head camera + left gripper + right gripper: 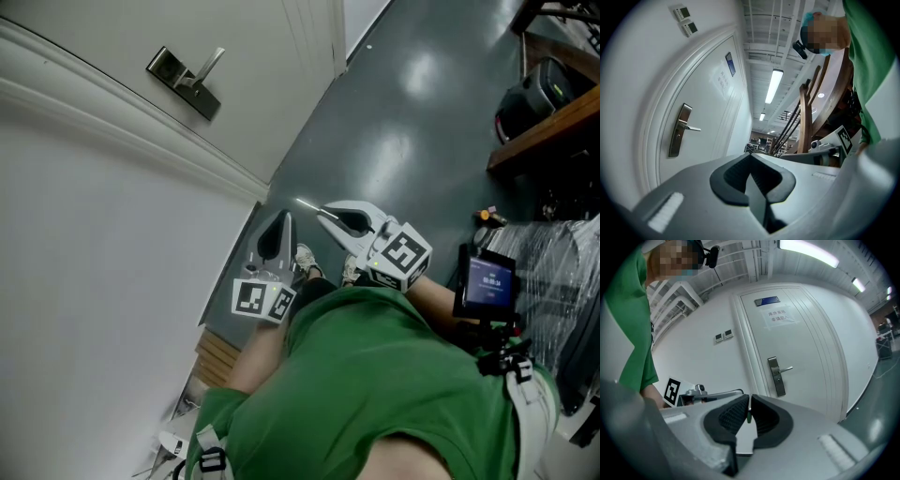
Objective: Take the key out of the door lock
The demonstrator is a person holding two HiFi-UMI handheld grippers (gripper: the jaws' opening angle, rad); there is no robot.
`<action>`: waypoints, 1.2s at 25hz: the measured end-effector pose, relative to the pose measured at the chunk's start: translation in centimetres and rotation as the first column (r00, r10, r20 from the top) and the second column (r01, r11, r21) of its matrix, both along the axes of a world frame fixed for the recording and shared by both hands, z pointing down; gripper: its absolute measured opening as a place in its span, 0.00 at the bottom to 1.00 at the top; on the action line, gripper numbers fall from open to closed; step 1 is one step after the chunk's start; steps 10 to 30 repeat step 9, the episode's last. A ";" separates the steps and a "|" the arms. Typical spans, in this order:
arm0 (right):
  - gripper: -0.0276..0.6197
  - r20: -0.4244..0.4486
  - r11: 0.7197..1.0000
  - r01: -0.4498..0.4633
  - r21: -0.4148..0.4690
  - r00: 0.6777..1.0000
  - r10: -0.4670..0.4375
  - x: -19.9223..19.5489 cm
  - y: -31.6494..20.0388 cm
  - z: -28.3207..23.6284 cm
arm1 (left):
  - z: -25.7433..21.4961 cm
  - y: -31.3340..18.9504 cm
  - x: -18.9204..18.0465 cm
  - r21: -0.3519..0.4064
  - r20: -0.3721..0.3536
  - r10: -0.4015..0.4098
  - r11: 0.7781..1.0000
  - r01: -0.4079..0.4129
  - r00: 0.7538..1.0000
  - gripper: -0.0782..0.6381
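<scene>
bright even light, fisheye-dark corners

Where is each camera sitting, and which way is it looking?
Head view: on the person's head, looking down at left claw, right claw, green shirt, floor.
Left gripper view: rides the left claw, faces the door handle; the shirt shows at right.
Right gripper view: rides the right claw pinching the key, faces the door; shirt at left.
All three show the door handle.

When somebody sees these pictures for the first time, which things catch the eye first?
First, the thin key pinched in the right gripper, held apart from the white door. Next, the door's metal lever handle. The left gripper, beside the right one, is shut and empty.
</scene>
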State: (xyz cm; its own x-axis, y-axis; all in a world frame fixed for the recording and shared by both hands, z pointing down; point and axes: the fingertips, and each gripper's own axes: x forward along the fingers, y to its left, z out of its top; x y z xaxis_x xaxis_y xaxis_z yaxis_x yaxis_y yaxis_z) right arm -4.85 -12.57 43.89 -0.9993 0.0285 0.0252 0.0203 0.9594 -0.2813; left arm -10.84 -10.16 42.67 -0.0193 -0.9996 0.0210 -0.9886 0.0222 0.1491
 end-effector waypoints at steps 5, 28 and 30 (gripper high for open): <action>0.08 0.007 1.000 0.000 -0.003 1.000 0.000 0.0 0.0 0.0 | -0.1 0.1 0.0 0.001 0.005 -0.004 1.000 0.004 1.000 0.11; 0.08 0.013 1.000 0.019 0.010 1.000 -0.019 -0.5 0.0 -0.1 | -0.4 0.1 -0.5 0.005 0.016 -0.021 1.000 0.021 1.000 0.11; 0.08 0.013 1.000 0.019 0.010 1.000 -0.019 -0.5 0.0 -0.1 | -0.4 0.1 -0.5 0.005 0.016 -0.021 1.000 0.021 1.000 0.11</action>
